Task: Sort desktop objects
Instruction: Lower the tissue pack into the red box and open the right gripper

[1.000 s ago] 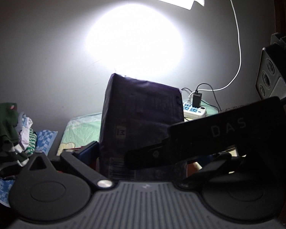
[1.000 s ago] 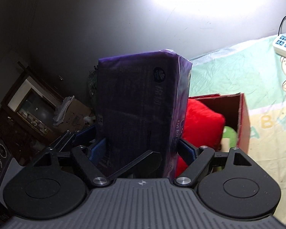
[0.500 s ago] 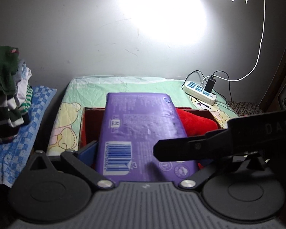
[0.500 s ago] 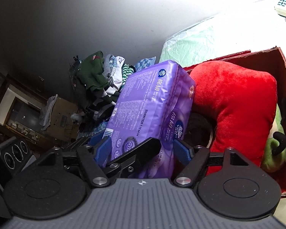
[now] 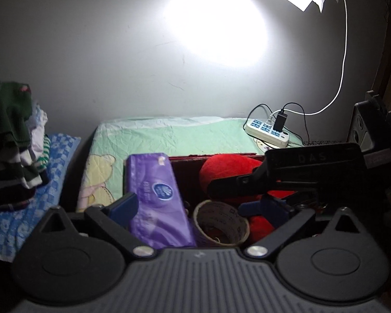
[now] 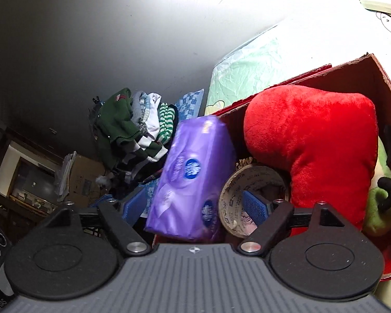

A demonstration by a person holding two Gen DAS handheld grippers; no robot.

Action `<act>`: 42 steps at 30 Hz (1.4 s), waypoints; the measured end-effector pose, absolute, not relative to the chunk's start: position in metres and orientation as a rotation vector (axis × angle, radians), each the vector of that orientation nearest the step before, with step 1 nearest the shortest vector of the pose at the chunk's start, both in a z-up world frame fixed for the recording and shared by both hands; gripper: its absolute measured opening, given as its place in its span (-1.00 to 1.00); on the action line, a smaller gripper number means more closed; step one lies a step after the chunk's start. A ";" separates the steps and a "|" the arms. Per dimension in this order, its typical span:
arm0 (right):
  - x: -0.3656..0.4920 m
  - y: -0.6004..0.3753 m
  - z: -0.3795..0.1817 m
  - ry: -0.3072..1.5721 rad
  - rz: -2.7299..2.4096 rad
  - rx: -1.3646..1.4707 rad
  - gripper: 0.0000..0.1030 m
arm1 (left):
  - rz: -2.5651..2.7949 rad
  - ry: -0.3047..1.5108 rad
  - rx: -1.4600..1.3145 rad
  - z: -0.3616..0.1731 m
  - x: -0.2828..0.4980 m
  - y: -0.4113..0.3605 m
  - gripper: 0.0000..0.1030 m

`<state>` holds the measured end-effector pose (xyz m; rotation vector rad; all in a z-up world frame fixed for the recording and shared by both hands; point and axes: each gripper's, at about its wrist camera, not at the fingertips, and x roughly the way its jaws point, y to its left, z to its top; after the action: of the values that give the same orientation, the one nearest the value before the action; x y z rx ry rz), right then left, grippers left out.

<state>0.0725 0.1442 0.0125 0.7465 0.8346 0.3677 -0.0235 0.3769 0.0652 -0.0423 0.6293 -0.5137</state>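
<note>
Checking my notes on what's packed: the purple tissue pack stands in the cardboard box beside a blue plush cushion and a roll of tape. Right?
Not quite: the cushion is red, not blue, as the right wrist view shows. The purple tissue pack does stand in the cardboard box beside it and the roll of tape.

Both wrist cams sat close over the red box (image 5: 213,154), angled down at it. Each caught the purple pack (image 6: 193,180) and tape roll (image 5: 220,220).

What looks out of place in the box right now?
The purple tissue pack stands on its narrow side, tilted along the left edge of the red box, its far end above the rim, beside the tape roll rather than flat. Whether it is fully inside I cannot tell. Nothing looks spilled.
</note>
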 end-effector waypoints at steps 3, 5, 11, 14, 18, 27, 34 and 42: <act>0.081 0.149 0.006 0.868 0.382 0.760 0.56 | -0.512 0.689 -0.096 0.051 -0.012 0.377 0.92; 0.081 0.154 0.007 0.872 0.387 0.742 0.56 | -0.503 0.692 -0.105 0.046 -0.011 0.377 0.92; 0.075 0.165 0.014 0.839 0.344 0.597 0.48 | -0.520 0.680 -0.088 0.054 -0.016 0.367 0.92; 0.069 0.160 0.022 0.804 0.325 0.573 0.49 | -0.528 0.674 -0.089 0.057 -0.018 0.360 0.93; 0.063 0.147 0.028 0.778 0.269 0.552 0.49 | -0.503 0.704 -0.077 0.057 -0.013 0.344 0.94; 0.039 0.107 0.036 0.712 0.168 0.509 0.49 | -0.412 0.751 0.004 0.051 -0.010 0.283 0.94; 0.026 0.074 0.036 0.697 0.179 0.478 0.49 | -0.298 0.778 0.042 0.048 -0.013 0.238 0.94; 0.021 0.047 0.034 0.721 0.251 0.463 0.49 | -0.184 0.802 0.041 0.042 -0.018 0.209 0.95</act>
<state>0.0210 0.0467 0.0337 0.4634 0.7207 0.2512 -0.0181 0.2086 0.0420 0.0410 0.8018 -0.1838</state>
